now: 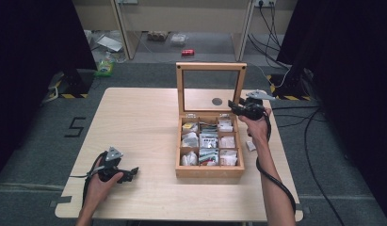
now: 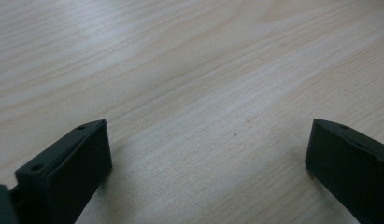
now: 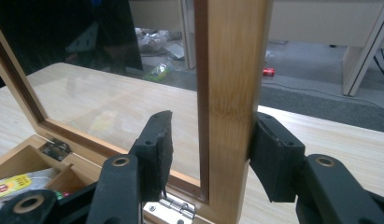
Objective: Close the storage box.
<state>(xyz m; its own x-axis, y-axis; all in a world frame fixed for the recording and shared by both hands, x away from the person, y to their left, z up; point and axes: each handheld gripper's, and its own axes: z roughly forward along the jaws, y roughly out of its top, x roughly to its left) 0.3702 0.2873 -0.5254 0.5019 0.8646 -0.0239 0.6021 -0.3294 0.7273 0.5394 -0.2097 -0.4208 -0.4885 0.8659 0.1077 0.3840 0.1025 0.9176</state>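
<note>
I have the pale rectangular wooden table [image 1: 134,122] under me, and on its right half sits the shallow wooden compartment box [image 1: 210,170] with small packets in its grid of cells. From the table's centre the box lies at about three o'clock. Its glass-paned wooden lid [image 1: 211,67] stands upright, hinged along the box's twelve o'clock edge.

My right gripper [image 1: 236,106] is at the lid's right-hand frame post [image 3: 231,93]. In the right gripper view the post stands between the two black jaws: the right pad presses against the post's outer face, while the left pad sits just inside the pane with a narrow gap to the wood (so I read this as straddling, not yet clamped).

My left gripper [image 1: 130,173] rests low over bare table at about seven o'clock, well apart from the box. Its jaws are spread wide with nothing but wood grain between them.
</note>
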